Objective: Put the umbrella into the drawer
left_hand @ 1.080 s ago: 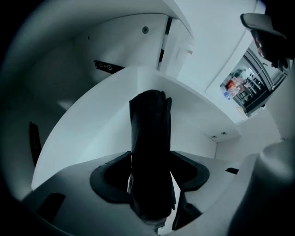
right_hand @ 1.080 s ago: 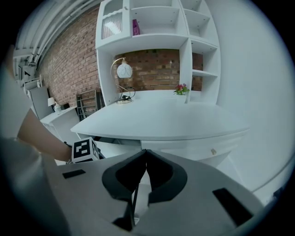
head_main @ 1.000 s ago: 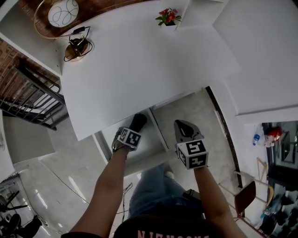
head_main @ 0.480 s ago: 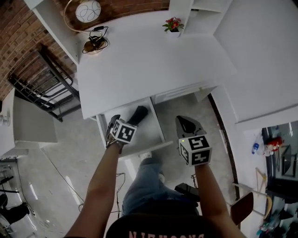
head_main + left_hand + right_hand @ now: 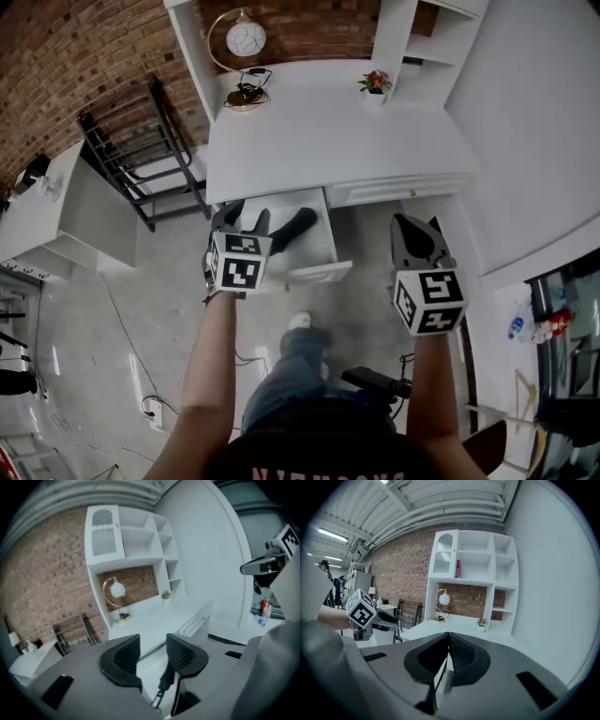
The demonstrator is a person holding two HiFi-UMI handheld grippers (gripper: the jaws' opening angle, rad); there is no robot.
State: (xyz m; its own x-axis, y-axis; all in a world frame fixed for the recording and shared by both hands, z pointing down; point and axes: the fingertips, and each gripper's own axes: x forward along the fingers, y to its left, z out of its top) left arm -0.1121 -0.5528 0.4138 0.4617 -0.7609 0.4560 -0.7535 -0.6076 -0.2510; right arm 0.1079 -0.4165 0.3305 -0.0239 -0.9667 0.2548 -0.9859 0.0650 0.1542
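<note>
The black folded umbrella [image 5: 292, 228] lies slantwise inside the open white drawer [image 5: 317, 273] under the desk [image 5: 328, 131]. My left gripper [image 5: 247, 216] hovers above the drawer's left part, apart from the umbrella. Its jaws are closing, still with a gap and nothing between the pads. In the left gripper view the umbrella [image 5: 166, 679] shows far below, through the gap of the left gripper [image 5: 152, 644]. My right gripper [image 5: 412, 232] hangs to the right of the drawer, over the floor. In its own view the right gripper [image 5: 449, 637] is shut on nothing.
On the desk's back stand a globe lamp [image 5: 246, 39] and a small flower pot [image 5: 375, 82], under a white shelf unit [image 5: 471, 569]. A black metal rack [image 5: 145, 150] and a white cabinet [image 5: 66, 206] stand at the left. My legs and a shoe [image 5: 300, 322] are below the drawer.
Both grippers have risen up and away from the drawer. The left one has let go of the umbrella, which stays in the drawer. The head view now takes in more of the room.
</note>
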